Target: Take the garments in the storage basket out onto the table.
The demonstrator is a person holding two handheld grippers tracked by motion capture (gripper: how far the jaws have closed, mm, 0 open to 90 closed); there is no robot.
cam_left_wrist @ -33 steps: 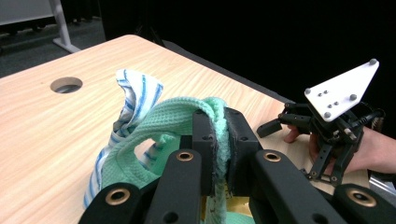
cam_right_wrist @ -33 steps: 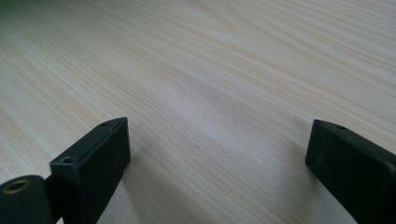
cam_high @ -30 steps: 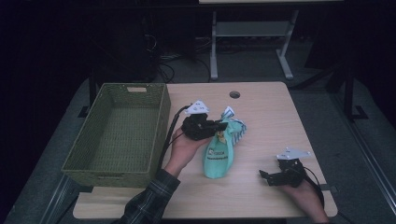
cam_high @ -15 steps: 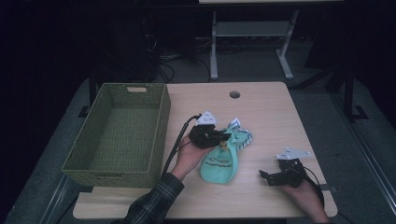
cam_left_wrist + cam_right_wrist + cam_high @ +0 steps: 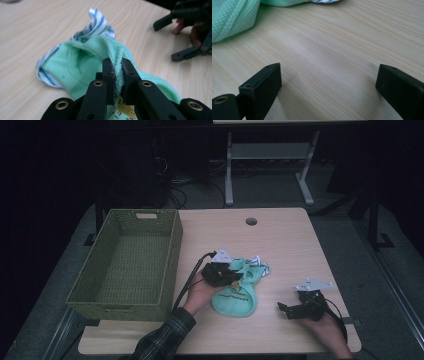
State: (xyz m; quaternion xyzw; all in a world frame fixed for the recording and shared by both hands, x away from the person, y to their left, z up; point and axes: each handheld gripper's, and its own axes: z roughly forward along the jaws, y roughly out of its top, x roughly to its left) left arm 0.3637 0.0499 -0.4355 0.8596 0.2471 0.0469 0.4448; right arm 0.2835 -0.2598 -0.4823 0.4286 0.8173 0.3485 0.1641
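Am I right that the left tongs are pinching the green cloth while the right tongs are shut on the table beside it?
Not quite. The left tongs do pinch a fold of the green cloth, but the right tongs are open, not shut: the right gripper view shows their jaws standing wide apart over bare table, holding nothing.

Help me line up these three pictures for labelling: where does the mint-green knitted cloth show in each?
High view: mint-green knitted cloth at table centre, beside the left gripper.
Left gripper view: centre, a fold pinched between the shut jaws.
Right gripper view: top left corner, ahead of the open right gripper.
Shared landmark: blue-striped white fabric at the cloth's far edge.
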